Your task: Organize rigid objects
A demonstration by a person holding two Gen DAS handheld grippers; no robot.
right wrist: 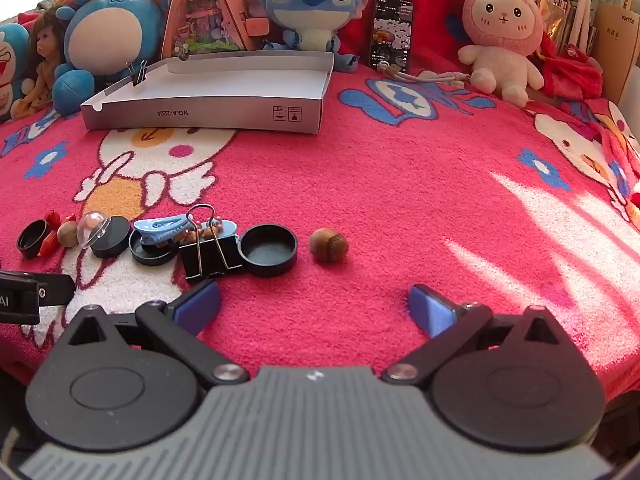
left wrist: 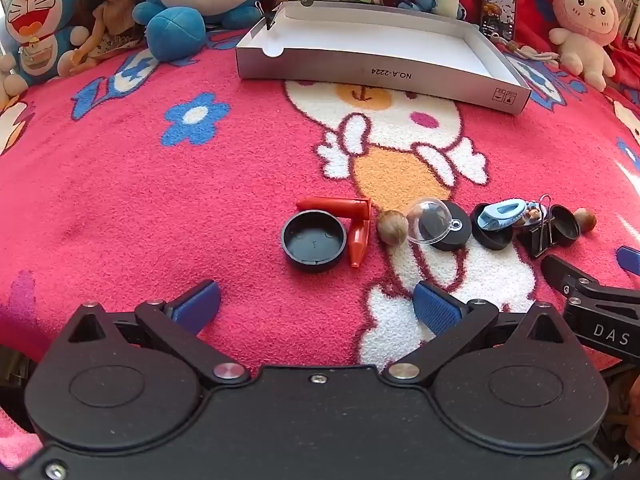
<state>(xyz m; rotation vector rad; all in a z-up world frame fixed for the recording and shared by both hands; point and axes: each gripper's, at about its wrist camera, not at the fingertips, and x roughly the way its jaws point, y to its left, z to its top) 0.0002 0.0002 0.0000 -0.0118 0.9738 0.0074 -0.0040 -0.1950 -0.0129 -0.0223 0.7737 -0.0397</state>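
A row of small objects lies on the pink blanket. From the left: a black cap [left wrist: 314, 240], a red plastic piece [left wrist: 352, 224], a brown nut [left wrist: 392, 227], a clear dome [left wrist: 429, 221] on a black lid, a light blue clip [right wrist: 162, 227], a black binder clip [right wrist: 210, 254], another black cap [right wrist: 269, 249] and a second nut [right wrist: 329, 245]. My left gripper [left wrist: 316, 307] hangs open just short of the black cap and red piece. My right gripper [right wrist: 314, 307] is open, nothing between its fingers, with the second nut just ahead.
An open white cardboard box [left wrist: 384, 68] [right wrist: 208, 114] with a binder clip on its rim stands at the back. Plush toys, a doll [left wrist: 106, 12] and a phone [right wrist: 392, 32] line the far edge. Sunlight stripes fall on the blanket at the right [right wrist: 560, 232].
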